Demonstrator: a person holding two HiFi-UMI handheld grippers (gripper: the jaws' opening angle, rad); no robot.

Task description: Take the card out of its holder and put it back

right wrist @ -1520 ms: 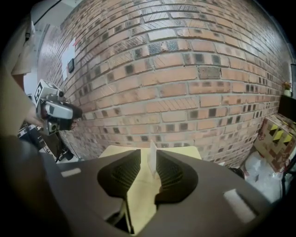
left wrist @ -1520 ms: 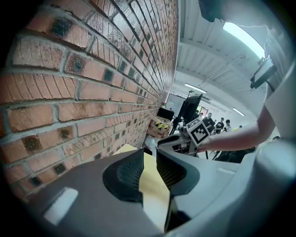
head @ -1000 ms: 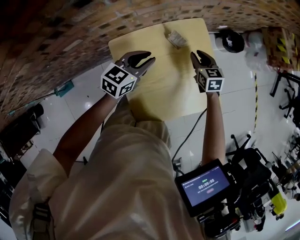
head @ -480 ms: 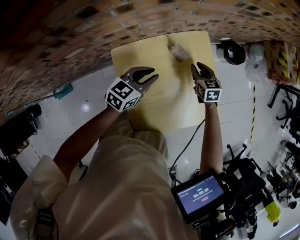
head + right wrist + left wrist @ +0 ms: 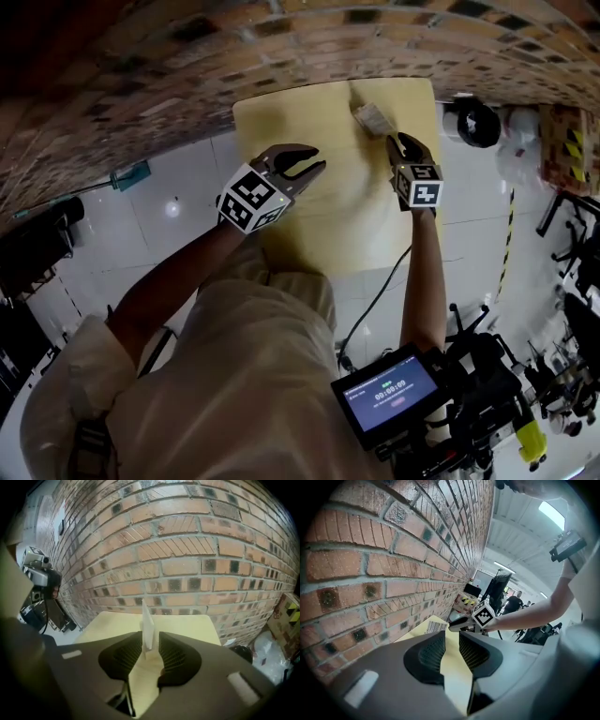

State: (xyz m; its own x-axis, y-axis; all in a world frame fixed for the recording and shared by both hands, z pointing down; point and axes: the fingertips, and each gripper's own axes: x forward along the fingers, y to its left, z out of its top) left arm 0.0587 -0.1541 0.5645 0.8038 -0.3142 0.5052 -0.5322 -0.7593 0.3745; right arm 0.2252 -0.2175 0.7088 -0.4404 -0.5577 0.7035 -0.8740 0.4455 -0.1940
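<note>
Both jaw pairs are held part open, empty: left gripper (image 5: 314, 161) over the table (image 5: 323, 225), right gripper (image 5: 150, 638) near the upright card (image 5: 147, 620) at the edge by the brick wall (image 5: 187, 550).

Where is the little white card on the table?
Look at the pale yellow table beside the brick wall. Near its far edge, just ahead of the right gripper, stands a small white card in its holder. It is the only thing on the tabletop.

Fingers apart: left gripper (image 5: 315, 161), right gripper (image 5: 404, 142).
</note>
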